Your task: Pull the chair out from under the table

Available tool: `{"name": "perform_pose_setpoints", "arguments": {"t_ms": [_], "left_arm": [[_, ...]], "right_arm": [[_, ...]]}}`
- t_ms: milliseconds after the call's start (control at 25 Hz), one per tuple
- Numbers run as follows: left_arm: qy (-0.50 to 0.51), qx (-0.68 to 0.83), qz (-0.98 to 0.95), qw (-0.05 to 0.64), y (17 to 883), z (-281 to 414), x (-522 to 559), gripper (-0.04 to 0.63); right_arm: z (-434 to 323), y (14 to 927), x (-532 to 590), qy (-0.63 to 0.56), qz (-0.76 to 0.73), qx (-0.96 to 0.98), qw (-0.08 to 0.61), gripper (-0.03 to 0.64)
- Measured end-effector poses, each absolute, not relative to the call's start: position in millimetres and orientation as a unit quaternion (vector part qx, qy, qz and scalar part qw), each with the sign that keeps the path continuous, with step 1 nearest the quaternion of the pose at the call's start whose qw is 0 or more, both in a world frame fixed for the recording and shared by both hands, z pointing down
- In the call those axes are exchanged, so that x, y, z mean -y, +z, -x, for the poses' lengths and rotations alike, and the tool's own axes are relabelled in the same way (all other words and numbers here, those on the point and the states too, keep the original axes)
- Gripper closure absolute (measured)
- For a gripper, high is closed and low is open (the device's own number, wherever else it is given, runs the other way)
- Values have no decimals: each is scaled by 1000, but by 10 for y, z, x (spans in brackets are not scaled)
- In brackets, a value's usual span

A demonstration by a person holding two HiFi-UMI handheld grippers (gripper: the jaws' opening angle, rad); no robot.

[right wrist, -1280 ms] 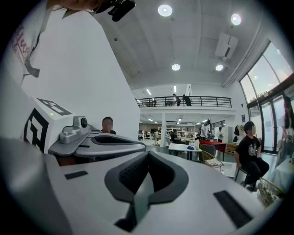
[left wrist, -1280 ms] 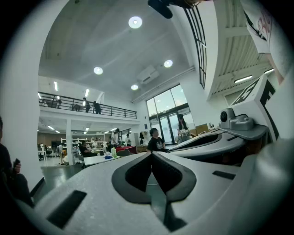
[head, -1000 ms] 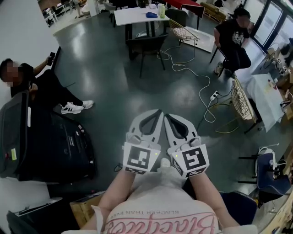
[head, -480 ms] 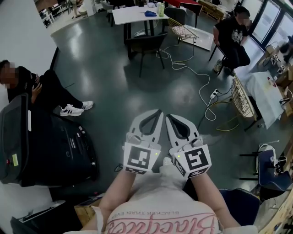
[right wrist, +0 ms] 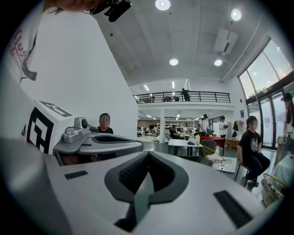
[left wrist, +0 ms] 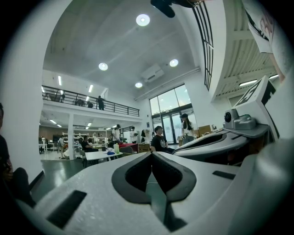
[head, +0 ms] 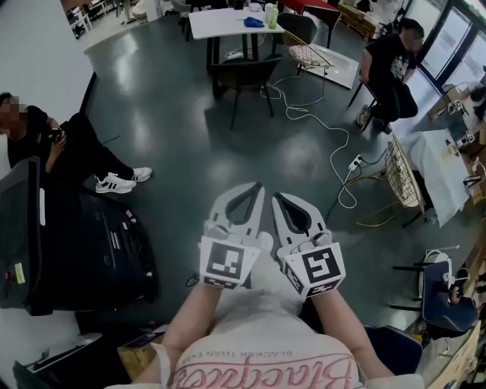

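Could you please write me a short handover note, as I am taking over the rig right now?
Left tool: shut, empty, held in front of the body.
Right tool: shut, empty, close beside the left one.
Chair: dark, tucked at the white table across the floor, far out of reach.
Done: nothing; the chair is untouched.
Left: walk over, mind the white cable on the floor, grip the chair's back and pull it out.

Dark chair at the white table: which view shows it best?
Head view: the dark chair shows whole from above, at the white table's near edge. Right gripper view shows only a small dark shape under the far table. In the left gripper view, it cannot be made out.
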State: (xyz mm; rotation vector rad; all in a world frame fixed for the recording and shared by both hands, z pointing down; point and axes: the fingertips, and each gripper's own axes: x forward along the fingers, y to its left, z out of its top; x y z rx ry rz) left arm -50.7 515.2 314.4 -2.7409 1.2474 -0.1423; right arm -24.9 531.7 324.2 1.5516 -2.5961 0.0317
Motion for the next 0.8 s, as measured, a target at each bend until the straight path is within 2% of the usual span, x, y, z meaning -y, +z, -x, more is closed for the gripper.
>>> {"name": "perform_pose_setpoints", "arguments": {"t_ms": [240,800], "left_arm": [[-57,-427,900,67,3176,477,-4546,594],[-72,-447,888,83,3081,-146,-2801,594]], "right_arm": [[252,3289,-4652,14,-493,869,49,612],[-281,3185,-2855,20,-458,888,34,612]]}}
